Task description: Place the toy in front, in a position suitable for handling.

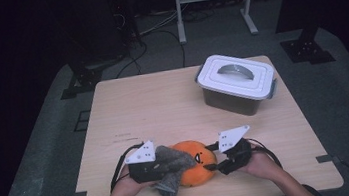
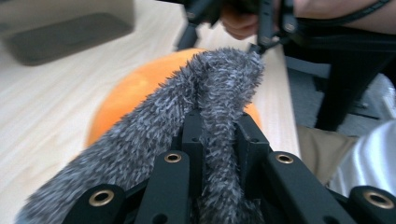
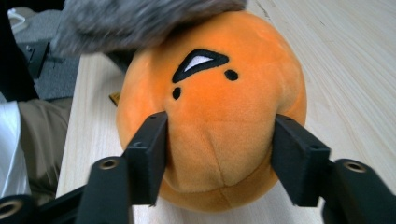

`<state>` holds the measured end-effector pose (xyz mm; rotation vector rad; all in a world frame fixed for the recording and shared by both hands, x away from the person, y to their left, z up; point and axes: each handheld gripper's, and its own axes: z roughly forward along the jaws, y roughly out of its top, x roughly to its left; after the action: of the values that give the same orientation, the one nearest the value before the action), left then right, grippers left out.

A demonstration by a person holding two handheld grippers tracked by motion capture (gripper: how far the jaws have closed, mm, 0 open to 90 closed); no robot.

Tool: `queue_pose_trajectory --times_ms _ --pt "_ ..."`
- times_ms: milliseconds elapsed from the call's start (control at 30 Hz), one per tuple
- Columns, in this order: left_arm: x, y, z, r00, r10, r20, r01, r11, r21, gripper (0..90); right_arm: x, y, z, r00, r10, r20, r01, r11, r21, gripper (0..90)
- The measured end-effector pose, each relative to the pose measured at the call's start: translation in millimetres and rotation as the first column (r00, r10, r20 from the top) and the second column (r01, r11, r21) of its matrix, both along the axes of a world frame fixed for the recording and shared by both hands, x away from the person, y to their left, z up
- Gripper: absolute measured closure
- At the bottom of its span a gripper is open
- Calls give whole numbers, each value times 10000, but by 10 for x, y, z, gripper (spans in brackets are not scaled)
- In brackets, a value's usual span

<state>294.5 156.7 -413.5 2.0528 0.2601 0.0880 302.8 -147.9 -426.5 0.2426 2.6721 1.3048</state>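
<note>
My left gripper (image 2: 219, 135) pinches the fuzzy grey cloth (image 2: 187, 107), my right gripper (image 3: 217, 154) squeezes the orange plush toy (image 3: 215, 102), so I should pull slowly.

A round orange plush toy (image 3: 219, 121) lies on the tabletop (image 1: 163, 104) near its front edge, soft and squat, with a black-outlined white triangle and 2 black dots stitched on its upper side. A shaggy grey furry cloth (image 2: 205, 107) drapes over its top and hangs down beside it, bunched into a fold.
</note>
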Motion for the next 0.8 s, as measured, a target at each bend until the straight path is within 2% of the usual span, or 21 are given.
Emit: queue_pose_trajectory --times_ms 67,167,233,300,333,400,533,567,600,667,800 --pt "16 37 -5 9997 223 70 -224 9997 102 768 -17 -3 3 9999 124 109 -123 9999 -77 437" --pt "42 96 -46 9986 520 -131 -518 9985 179 767 -17 -27 4 9997 199 131 -198 9997 -117 442" --pt "45 100 -75 9985 486 -266 -479 9986 240 766 1 -46 -4 9999 139 -75 -138 9999 17 431" --pt "38 76 -94 9985 423 -339 -408 9983 426 763 23 -46 2 9991 -61 -424 69 9998 184 366" --pt "36 67 -96 9987 371 -340 -354 9982 482 763 25 -43 13 9984 -143 -546 156 9996 232 333" --pt "25 56 -96 9989 231 -416 -211 9987 472 763 18 -30 40 9986 -220 -488 227 9997 127 297" --pt "-28 1 -88 9963 -600 -609 631 9967 505 755 30 -16 48 9968 -344 -715 366 9989 306 268" --pt "-28 1 -88 9963 -600 -609 631 9967 505 751 33 -15 49 9962 -375 -786 403 9986 348 264" --pt "-55 -36 -66 9948 -872 -523 905 9939 637 751 36 -9 44 9959 -393 -811 426 9983 396 263" --pt "-56 -48 -46 9958 -831 -386 857 9938 713 752 34 2 28 9966 -367 -736 393 9986 342 297" --pt "-33 -14 4 9982 -503 -335 512 9984 246 763 7 1 15 9986 -136 -507 151 9995 277 377"
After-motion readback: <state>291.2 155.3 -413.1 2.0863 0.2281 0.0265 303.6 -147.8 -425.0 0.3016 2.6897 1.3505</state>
